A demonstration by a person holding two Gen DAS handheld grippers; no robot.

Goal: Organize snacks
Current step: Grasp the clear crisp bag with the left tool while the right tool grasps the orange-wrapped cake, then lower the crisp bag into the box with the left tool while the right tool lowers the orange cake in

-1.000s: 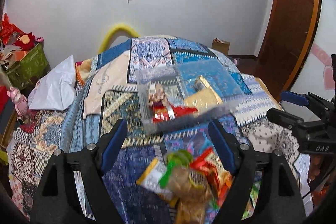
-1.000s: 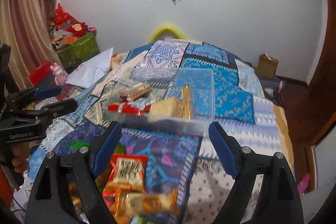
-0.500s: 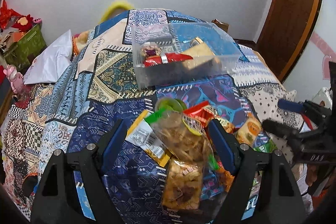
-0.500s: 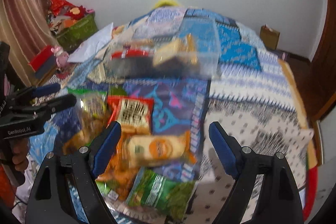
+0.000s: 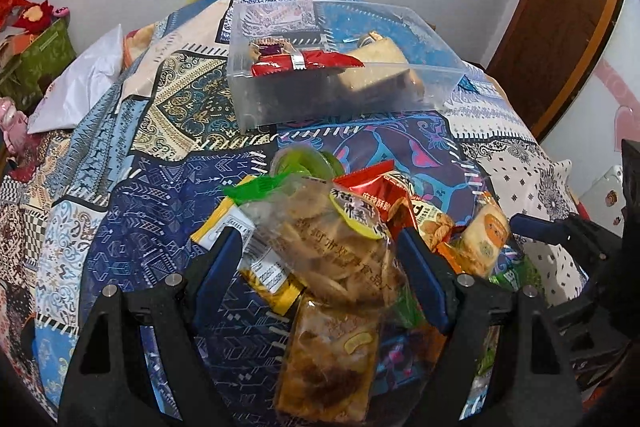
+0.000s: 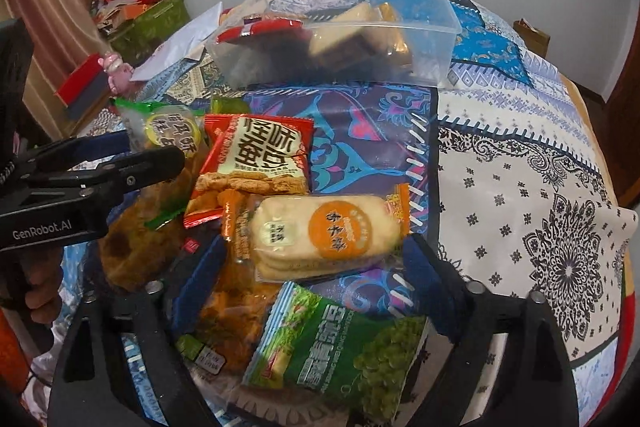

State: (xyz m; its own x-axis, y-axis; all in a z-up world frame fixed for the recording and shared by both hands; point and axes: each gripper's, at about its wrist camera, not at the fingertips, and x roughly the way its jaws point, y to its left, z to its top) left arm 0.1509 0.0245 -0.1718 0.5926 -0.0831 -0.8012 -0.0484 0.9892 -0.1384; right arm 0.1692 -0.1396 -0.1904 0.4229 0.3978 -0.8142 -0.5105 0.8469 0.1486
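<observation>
A clear plastic bin (image 5: pixel 344 83) (image 6: pixel 424 39) sits on the patterned bedspread, holding a red packet (image 5: pixel 304 61) and tan biscuit packs (image 5: pixel 380 75). A pile of snack packs lies in front of it. My left gripper (image 5: pixel 320 255) is open over a clear bag of brown crisps (image 5: pixel 336 247). My right gripper (image 6: pixel 316 267) is open over a rice-cracker pack with an orange label (image 6: pixel 324 239). A red-and-white snack bag (image 6: pixel 256 155) and a green pea bag (image 6: pixel 340 351) lie beside it. The left gripper also shows in the right wrist view (image 6: pixel 132 155).
The bedspread (image 6: pixel 520 167) is bare to the right of the pile. A white pillow (image 5: pixel 84 83) and a green box of items (image 6: pixel 148 19) lie at the left. A wooden door (image 5: pixel 560 7) stands at the right.
Both grippers have dropped down and closer onto the snack pile. The bin now sits farther up in both views. Both stay open.
</observation>
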